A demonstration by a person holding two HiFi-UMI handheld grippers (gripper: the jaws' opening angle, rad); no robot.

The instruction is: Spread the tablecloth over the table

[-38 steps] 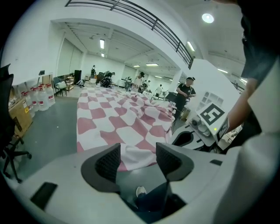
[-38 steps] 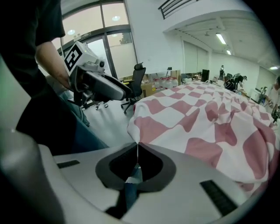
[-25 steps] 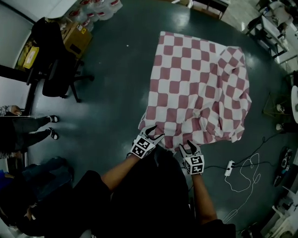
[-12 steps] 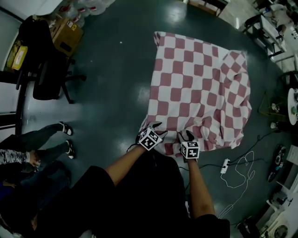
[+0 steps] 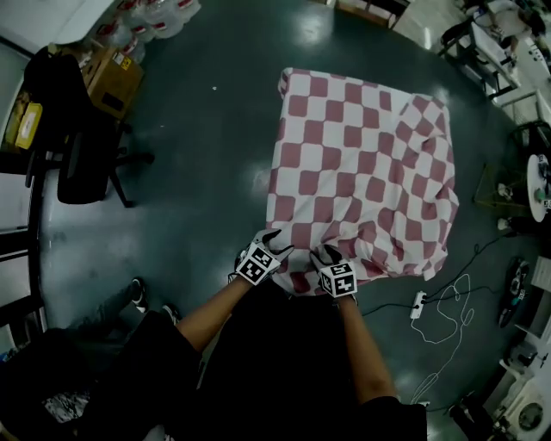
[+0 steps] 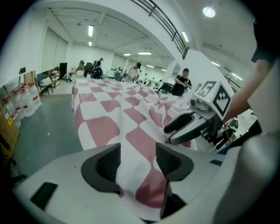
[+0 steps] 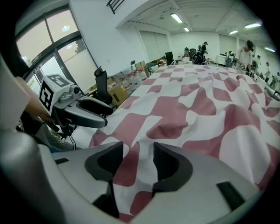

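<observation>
Writing on the cardboard box at upper left is too small to read. Red-and-white checked tablecloth covers the table at frame centre. Its near edge lies between both pairs of jaws: left hand-held gripper stands wide, right hand-held gripper is opening. Glossy dark floor, office chair at left

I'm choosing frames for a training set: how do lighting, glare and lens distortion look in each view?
Head view: heavy fisheye bending, dim overall, pale glare patches on the glossy floor. Left gripper view: ceiling lights blown out, tablecloth evenly lit, black rounded corners. Right gripper view: windows bright, tablecloth sharp farther off, softer nearest the lens.
</observation>
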